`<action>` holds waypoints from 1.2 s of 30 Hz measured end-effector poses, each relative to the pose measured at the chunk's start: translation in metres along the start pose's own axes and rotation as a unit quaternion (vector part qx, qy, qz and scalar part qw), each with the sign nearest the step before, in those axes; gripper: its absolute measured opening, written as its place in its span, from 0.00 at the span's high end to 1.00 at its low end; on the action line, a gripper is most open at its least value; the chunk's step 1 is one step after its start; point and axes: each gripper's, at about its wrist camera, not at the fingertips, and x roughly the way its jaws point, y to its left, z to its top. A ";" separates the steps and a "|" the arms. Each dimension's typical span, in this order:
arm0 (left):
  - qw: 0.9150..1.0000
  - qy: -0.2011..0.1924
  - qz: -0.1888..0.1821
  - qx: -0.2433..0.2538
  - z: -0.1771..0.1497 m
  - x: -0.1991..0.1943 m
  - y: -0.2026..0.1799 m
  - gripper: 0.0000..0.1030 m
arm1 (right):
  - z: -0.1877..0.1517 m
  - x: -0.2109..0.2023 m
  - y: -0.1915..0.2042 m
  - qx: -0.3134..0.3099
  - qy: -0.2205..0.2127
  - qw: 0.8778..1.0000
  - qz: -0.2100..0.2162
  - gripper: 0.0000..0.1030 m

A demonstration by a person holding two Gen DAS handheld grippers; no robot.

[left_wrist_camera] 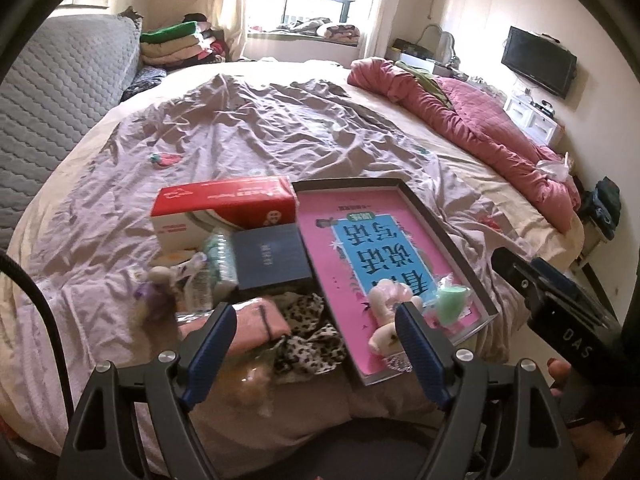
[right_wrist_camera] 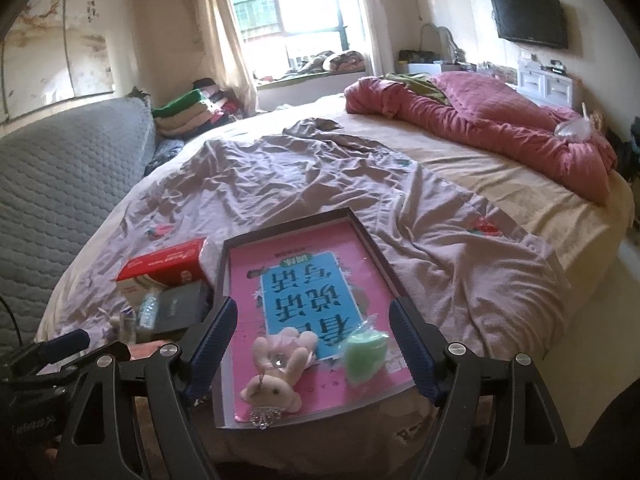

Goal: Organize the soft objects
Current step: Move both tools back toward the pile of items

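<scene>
A dark-rimmed tray (left_wrist_camera: 444, 240) (right_wrist_camera: 288, 227) lies on the bed with a pink book inside. On the book rest a pale plush bunny (left_wrist_camera: 390, 312) (right_wrist_camera: 276, 376) and a green soft piece in clear wrap (left_wrist_camera: 450, 296) (right_wrist_camera: 366, 354). Left of the tray are a leopard-print cloth (left_wrist_camera: 308, 332) and a folded pink cloth (left_wrist_camera: 256, 324). My left gripper (left_wrist_camera: 318, 344) hangs open above these cloths, holding nothing. My right gripper (right_wrist_camera: 312, 344) is open above the tray's near end, with the bunny and the green piece below it and clear of its pads.
A red tissue box (left_wrist_camera: 228, 208) (right_wrist_camera: 164, 266), a dark box (left_wrist_camera: 272, 256) (right_wrist_camera: 180, 308), a water bottle (left_wrist_camera: 218, 264) and a small purple doll (left_wrist_camera: 158, 292) sit left of the tray. A rumpled lilac sheet (left_wrist_camera: 280, 128) covers the bed, with a red quilt (right_wrist_camera: 480, 128) at the far right.
</scene>
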 end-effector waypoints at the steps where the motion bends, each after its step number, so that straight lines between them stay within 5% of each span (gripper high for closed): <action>1: 1.000 0.000 0.000 -0.003 0.000 -0.001 0.003 0.21 | 0.000 0.000 0.002 0.000 0.000 1.000 0.001 0.23; 11: 1.000 0.000 0.010 -0.023 -0.007 -0.014 0.036 0.21 | -0.001 -0.004 0.022 -0.019 0.006 1.000 0.012 0.23; 25: 0.993 0.015 0.046 -0.111 -0.033 -0.020 0.140 0.21 | -0.023 0.004 0.075 -0.071 0.035 0.994 0.073 0.23; 36: 0.990 0.041 0.045 -0.128 -0.050 0.004 0.160 0.21 | -0.055 0.030 0.125 -0.147 0.075 0.981 0.097 0.23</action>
